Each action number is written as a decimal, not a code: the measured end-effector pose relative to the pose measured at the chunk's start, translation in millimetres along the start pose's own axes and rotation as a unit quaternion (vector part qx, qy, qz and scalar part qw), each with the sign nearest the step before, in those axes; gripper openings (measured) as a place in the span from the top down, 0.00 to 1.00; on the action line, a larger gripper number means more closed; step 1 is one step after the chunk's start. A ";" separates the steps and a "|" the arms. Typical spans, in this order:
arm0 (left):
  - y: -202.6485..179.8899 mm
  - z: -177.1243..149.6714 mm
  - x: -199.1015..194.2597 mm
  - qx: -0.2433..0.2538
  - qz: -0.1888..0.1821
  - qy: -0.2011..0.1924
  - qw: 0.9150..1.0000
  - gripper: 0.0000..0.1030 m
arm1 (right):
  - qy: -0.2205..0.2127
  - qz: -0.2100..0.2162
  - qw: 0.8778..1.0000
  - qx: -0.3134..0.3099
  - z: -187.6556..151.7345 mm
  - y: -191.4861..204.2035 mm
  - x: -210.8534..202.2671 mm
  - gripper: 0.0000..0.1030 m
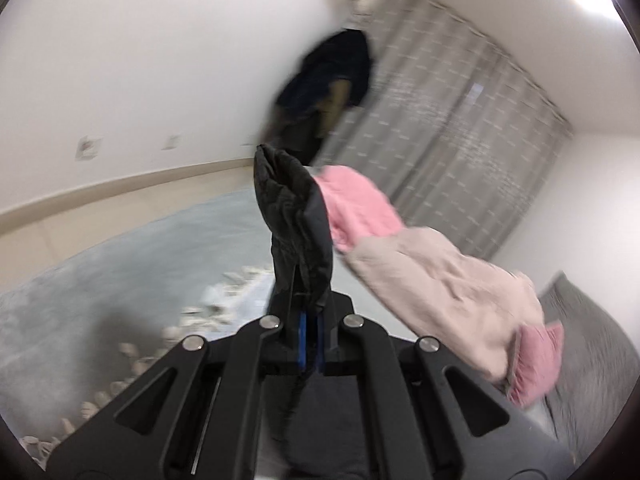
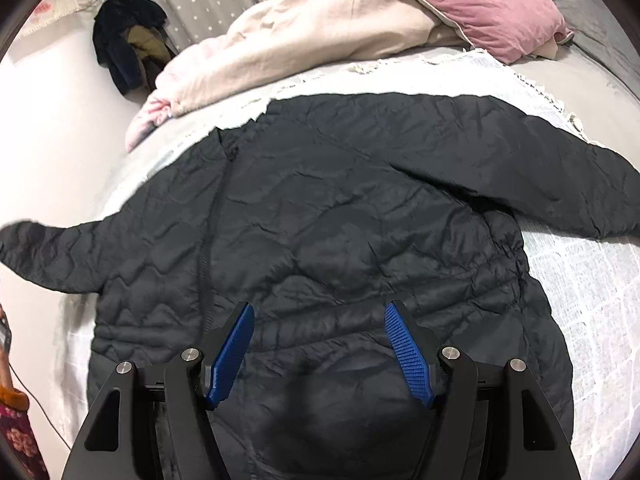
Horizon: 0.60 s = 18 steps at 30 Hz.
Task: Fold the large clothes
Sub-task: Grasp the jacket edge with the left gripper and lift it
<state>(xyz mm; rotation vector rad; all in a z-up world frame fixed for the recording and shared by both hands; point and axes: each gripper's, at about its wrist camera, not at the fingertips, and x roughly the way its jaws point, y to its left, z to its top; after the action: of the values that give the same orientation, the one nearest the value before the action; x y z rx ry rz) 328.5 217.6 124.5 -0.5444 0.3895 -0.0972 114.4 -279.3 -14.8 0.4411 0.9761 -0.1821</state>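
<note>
Home bedroom showing. Bed (image 2: 600, 92) taking up most of right wrist view, grey sheet and pale fringed throw (image 2: 580, 280) covering it. Pink pillow (image 2: 480, 0) lying at far end, cream and pink duvet (image 2: 304, 36) bunching beside it. Black quilted jacket (image 2: 340, 208) lying spread across throw. Grey patterned curtains (image 1: 460, 120) hanging along far wall. Dark clothes (image 1: 328, 80) hanging in front of curtains. White walls (image 1: 140, 60) with beige skirting and pale floor tiles showing beside bed.

left tool (image 1: 310, 336) clamped tight, right tool (image 2: 320, 354) jaws spread wide
</note>
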 end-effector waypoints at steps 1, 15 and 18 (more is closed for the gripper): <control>-12.9 -2.5 -3.0 0.014 -0.010 0.005 1.000 0.96 | -0.004 0.000 1.000 -0.001 0.4 0.9 -0.5 0.33; -178.0 -133.4 63.2 0.082 -0.143 0.166 0.972 0.96 | -0.009 0.017 1.000 0.001 0.9 -2.1 4.8 0.33; -201.4 -182.2 76.7 0.100 -0.157 0.211 0.959 0.96 | -0.007 0.021 1.000 0.009 1.1 -4.7 6.6 0.33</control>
<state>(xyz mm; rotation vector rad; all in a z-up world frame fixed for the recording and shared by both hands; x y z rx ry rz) 331.4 -57.4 61.0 -0.3785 0.6994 -0.5611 117.3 -283.7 -21.1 0.4764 0.9514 -0.1558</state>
